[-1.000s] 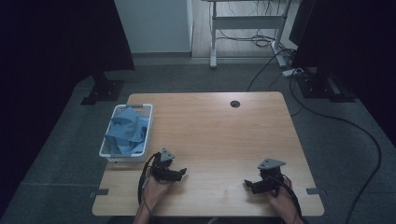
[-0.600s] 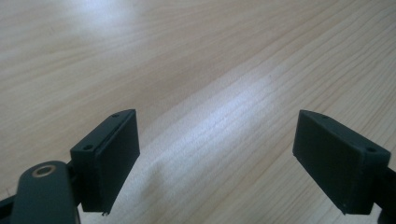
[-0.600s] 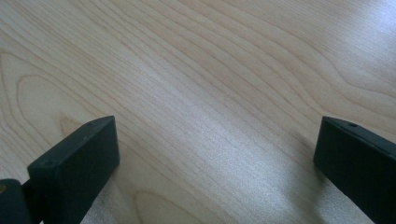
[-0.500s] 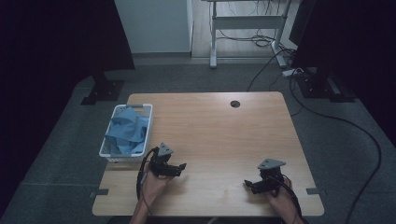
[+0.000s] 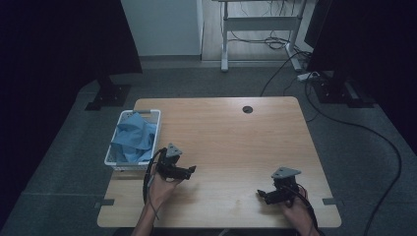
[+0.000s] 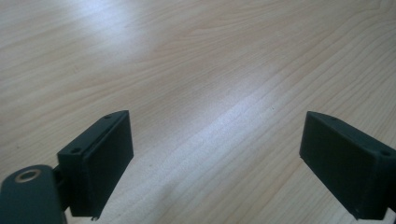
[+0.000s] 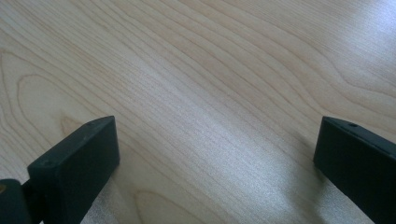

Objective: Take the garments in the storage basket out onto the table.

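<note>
Pale wood counter (image 5: 221, 128) stood in a dim room. A white basket (image 5: 112, 160) of blue cloth (image 5: 133, 137) sat at its left edge. Left hand-held gripper (image 5: 189, 170) and right hand-held gripper (image 5: 261, 194) hovered near the front, jaws wide, empty. Nothing seemed begun; reaching the cloth looked likeliest next.

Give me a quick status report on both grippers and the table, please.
Left gripper open, empty, beside the white basket. Right gripper open, empty, near the front edge. Blue cloth in the basket. Nothing between them on the table.
</note>
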A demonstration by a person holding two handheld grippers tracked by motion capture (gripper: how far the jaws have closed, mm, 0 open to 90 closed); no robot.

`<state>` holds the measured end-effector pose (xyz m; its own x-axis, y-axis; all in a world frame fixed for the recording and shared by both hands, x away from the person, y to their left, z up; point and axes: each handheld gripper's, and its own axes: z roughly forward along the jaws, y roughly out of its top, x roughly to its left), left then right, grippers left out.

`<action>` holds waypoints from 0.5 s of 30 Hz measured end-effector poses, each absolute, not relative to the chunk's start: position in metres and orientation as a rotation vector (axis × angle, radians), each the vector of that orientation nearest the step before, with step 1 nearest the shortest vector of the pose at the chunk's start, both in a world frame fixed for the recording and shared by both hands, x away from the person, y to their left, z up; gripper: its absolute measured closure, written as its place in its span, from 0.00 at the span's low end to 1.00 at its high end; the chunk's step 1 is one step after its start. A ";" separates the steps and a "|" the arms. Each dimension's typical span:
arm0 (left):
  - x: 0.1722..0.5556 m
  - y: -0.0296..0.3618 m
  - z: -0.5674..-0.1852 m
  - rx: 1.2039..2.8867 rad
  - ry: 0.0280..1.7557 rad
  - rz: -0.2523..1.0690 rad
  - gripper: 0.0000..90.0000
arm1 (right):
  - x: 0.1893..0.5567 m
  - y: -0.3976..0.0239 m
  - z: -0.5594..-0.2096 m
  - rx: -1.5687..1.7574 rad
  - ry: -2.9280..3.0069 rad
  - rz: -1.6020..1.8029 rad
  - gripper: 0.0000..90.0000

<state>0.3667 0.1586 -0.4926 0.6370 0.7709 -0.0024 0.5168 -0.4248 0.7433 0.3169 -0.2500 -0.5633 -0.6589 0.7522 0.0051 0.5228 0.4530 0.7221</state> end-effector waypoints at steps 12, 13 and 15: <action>0.382 0.165 -0.480 2.117 1.025 0.454 0.02 | 0.317 -0.250 -0.563 1.087 2.392 1.024 0.00; 0.383 0.165 -0.478 2.117 1.027 0.455 0.02 | 0.317 -0.250 -0.563 1.088 2.392 1.024 0.00; 0.388 0.168 -0.475 2.112 1.037 0.452 0.01 | 0.317 -0.250 -0.563 1.088 2.392 1.024 0.00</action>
<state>0.3877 0.1680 -0.4754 0.6132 0.7899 -0.0052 0.5342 -0.4098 0.7394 0.3169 -0.2500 -0.5633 -0.6589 0.7522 0.0051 0.5226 0.4530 0.7223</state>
